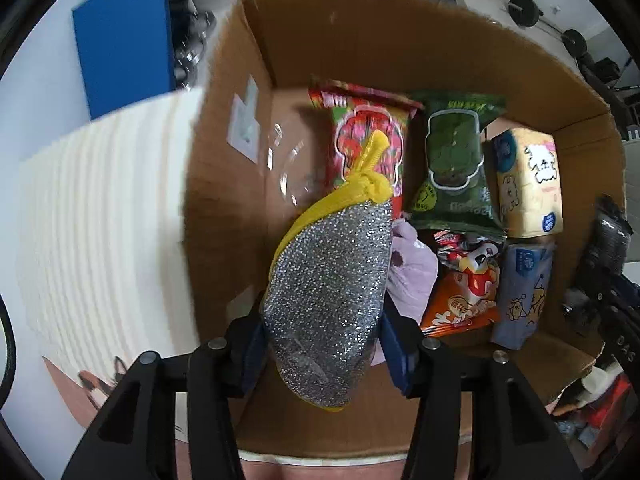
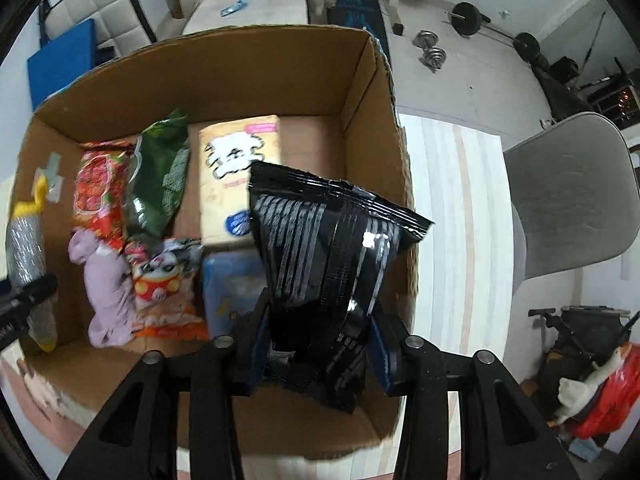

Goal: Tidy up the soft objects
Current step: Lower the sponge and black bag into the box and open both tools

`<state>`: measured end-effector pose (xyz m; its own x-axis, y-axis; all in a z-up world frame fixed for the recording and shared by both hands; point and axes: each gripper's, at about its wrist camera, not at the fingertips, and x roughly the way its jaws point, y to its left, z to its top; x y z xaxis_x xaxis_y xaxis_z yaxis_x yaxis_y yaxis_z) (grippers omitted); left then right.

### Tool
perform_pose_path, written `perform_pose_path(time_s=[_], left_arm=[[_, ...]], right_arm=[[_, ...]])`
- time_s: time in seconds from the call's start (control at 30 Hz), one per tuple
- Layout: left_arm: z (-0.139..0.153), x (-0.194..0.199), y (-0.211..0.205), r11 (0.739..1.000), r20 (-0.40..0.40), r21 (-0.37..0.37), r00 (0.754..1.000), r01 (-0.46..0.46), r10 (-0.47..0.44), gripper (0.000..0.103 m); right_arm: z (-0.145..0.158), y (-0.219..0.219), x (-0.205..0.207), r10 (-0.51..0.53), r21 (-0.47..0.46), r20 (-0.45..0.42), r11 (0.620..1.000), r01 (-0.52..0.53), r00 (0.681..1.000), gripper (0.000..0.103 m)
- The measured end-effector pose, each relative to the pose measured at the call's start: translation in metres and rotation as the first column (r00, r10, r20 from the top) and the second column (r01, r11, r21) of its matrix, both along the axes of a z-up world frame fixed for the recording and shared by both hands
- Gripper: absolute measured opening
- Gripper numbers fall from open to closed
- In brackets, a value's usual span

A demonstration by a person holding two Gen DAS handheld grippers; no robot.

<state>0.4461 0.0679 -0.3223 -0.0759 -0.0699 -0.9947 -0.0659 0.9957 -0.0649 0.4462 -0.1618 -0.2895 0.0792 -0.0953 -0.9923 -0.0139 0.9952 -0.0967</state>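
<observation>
My left gripper (image 1: 324, 340) is shut on a silver glitter sponge with yellow trim (image 1: 328, 280) and holds it above the left part of the open cardboard box (image 1: 360, 44). The sponge also shows in the right wrist view (image 2: 26, 248). My right gripper (image 2: 318, 344) is shut on a black snack bag (image 2: 324, 248) above the box's right side (image 2: 372, 120). Inside lie a red snack pack (image 1: 360, 132), a green pack (image 1: 452, 164), a yellow tissue pack (image 1: 528, 184), a blue tissue pack (image 1: 520, 292), an orange snack bag (image 1: 464, 288) and a lilac cloth (image 1: 412, 272).
The box stands on a striped cream surface (image 2: 452, 240). A grey chair (image 2: 576, 200) is to the right, dumbbells (image 2: 432, 52) on the floor behind. A blue mat (image 1: 124, 36) leans at the back left. A red bag (image 2: 608, 400) lies at the lower right.
</observation>
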Motion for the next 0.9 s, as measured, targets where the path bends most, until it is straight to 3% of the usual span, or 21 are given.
perform_pose_path(time_s=[0.1, 0.23, 0.3, 0.37, 0.47, 0.53, 0.9], left_arm=[[-0.003, 0.002, 0.001, 1.0, 0.004, -0.029, 1.0, -0.007, 0.007, 0.059], [0.005, -0.001, 0.004, 0.997, 0.027, -0.077, 0.999, -0.029, 0.031, 0.064], [0.011, -0.003, 0.006, 0.995, 0.045, -0.092, 0.998, -0.036, 0.04, 0.085], [0.017, -0.006, 0.009, 0.995, 0.069, -0.093, 0.996, -0.046, 0.053, 0.087], [0.022, -0.012, 0.012, 0.994, 0.083, -0.101, 0.995, -0.053, 0.061, 0.097], [0.029, -0.019, 0.011, 0.994, 0.101, -0.095, 0.993, -0.053, 0.062, 0.098], [0.042, -0.034, -0.008, 0.999, 0.183, -0.038, 0.983, -0.017, 0.024, 0.098]], right_arm=[[-0.001, -0.002, 0.007, -0.018, 0.032, -0.001, 0.999, 0.018, 1.0, 0.076], [0.004, -0.004, 0.009, -0.009, 0.037, 0.009, 0.999, 0.009, 1.0, 0.077], [0.007, -0.006, 0.008, -0.012, 0.058, 0.007, 0.998, 0.011, 1.0, 0.083], [0.011, -0.005, 0.004, 0.001, 0.072, 0.011, 0.997, -0.001, 1.0, 0.094], [0.015, 0.0, -0.004, 0.019, 0.091, 0.017, 0.996, -0.02, 1.0, 0.095], [0.015, 0.003, -0.008, 0.021, 0.104, 0.015, 0.994, -0.023, 1.0, 0.103], [0.017, 0.014, -0.033, 0.022, 0.125, 0.042, 0.992, -0.027, 0.999, 0.103]])
